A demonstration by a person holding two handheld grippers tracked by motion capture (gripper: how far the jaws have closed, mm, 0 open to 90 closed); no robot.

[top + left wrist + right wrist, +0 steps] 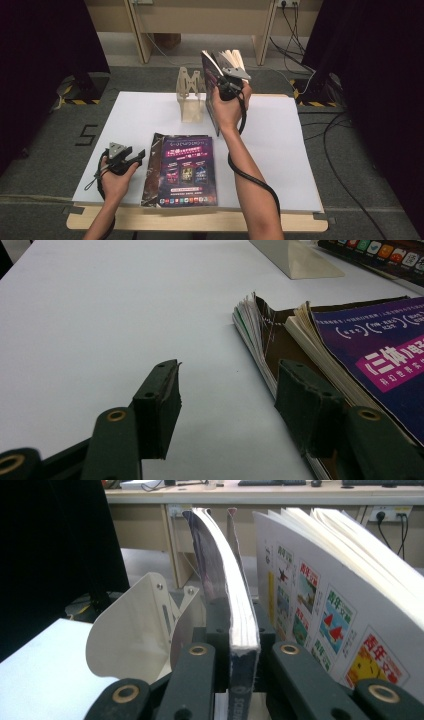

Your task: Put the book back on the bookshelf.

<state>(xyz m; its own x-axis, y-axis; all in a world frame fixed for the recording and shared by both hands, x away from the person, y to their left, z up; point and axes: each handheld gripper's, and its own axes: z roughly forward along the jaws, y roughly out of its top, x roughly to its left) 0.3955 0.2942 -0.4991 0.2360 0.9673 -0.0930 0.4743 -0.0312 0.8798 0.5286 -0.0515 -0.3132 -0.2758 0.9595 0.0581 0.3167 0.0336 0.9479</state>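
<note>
Right gripper [231, 79] is raised above the far middle of the counter [280, 150], jaws clamped on the spine edge of an upright book [220, 67]. In the right gripper view the gripper [243, 650] pinches a thin bundle of that book [240, 615] between its pads, dark cover on the left side, and the rest of the pages fan loose to the right with colourful printed squares showing. The book stands on end, tilted slightly, with its lower corner down near the counter just right of the wooden book stand [190, 95]. The stand [135, 630] shows pale and curved just left of the jaws, close to the held book; whether they touch I cannot tell.

Left gripper [131, 156] rests low at the near left of the counter, jaws spread wide with nothing between them. In the left gripper view the gripper [227, 400] has one jaw over bare white counter [100, 315] and the other over the edge of a stack of books [320, 345] lying flat. The stack [182, 170] sits near the front edge at centre, purple cover up, just right of the left gripper.
</note>
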